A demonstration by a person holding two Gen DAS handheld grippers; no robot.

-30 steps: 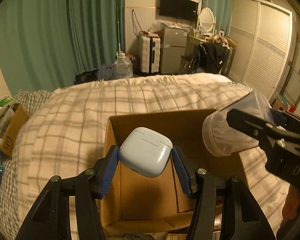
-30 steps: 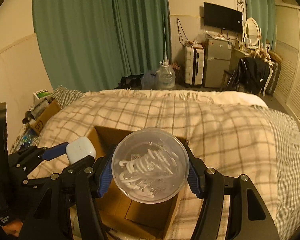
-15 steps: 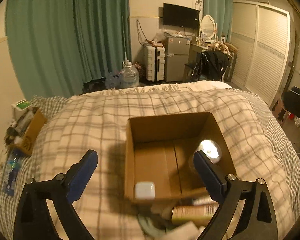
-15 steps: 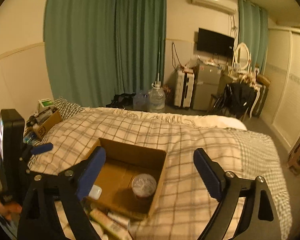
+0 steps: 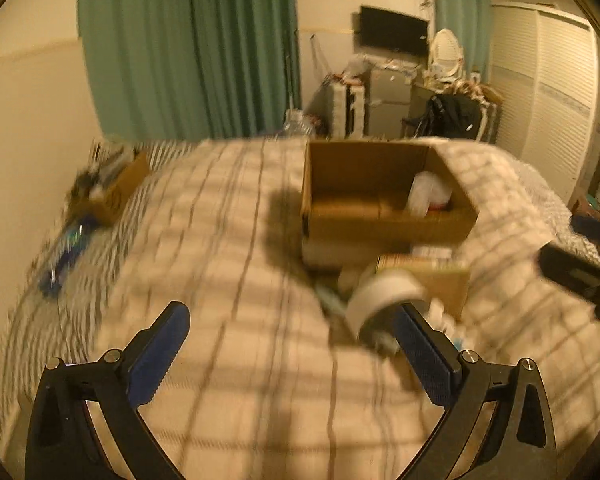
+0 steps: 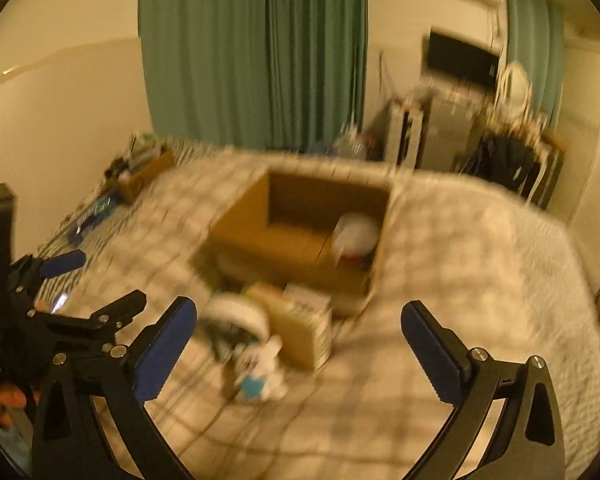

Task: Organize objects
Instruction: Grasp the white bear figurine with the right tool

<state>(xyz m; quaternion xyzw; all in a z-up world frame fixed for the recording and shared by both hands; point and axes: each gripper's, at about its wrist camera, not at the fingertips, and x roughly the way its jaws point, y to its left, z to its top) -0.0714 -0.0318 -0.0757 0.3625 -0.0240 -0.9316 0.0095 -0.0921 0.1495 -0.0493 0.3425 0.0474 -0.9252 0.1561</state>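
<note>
Checked bedspread point(image 5: 228, 264) w/ a cardboard box point(image 5: 384, 222) on it; a clear tub point(image 6: 356, 236) lies inside at its right end, and loose bits sit just in front of the box, incl. a white roll point(image 5: 384, 292) and a small carton point(image 6: 304, 328). Left gripper point(image 5: 292, 344) and right gripper point(image 6: 300, 340) both gape wide, holding nothing. Views are smeared, so I'd guess a rushed grab could miss the roll, nudge it across the soft cover, or the 2 tongs could knock together over that tight pile.
</note>
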